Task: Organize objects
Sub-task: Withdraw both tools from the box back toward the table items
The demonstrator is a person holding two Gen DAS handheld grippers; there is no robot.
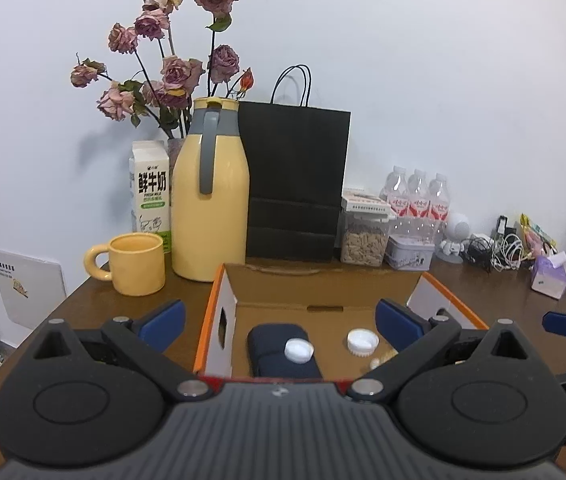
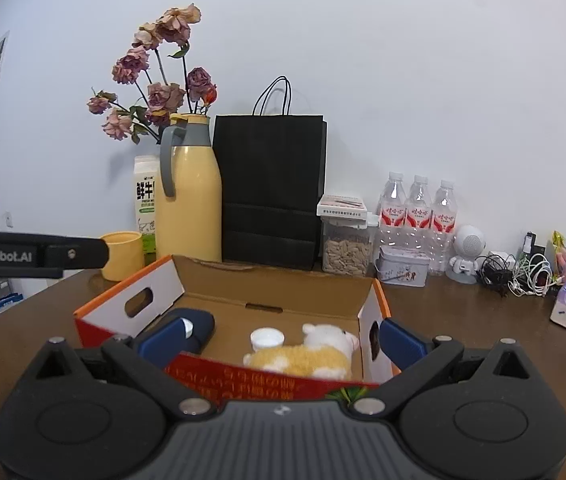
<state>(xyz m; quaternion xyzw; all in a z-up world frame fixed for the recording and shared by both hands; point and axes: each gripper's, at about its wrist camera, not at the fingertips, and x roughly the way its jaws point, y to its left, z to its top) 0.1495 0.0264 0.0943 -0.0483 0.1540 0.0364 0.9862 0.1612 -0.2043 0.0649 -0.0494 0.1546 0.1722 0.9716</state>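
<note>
Two grippers, left gripper and right gripper, jaws spread wide, gripping nothing, poised over cardboard box. Inside box: navy pouch at 9 o'clock, white cap centre, plush toy at 4 o'clock.

The milk carton, far ahead and left of the left claw, reads "鲜牛奶" with "FRESH MILK" beneath. In the right wrist view, the black arm crossing left of the right claw carries "GenRobot.AI". The red box front and water bottle labels show characters too blurred to read.
</note>
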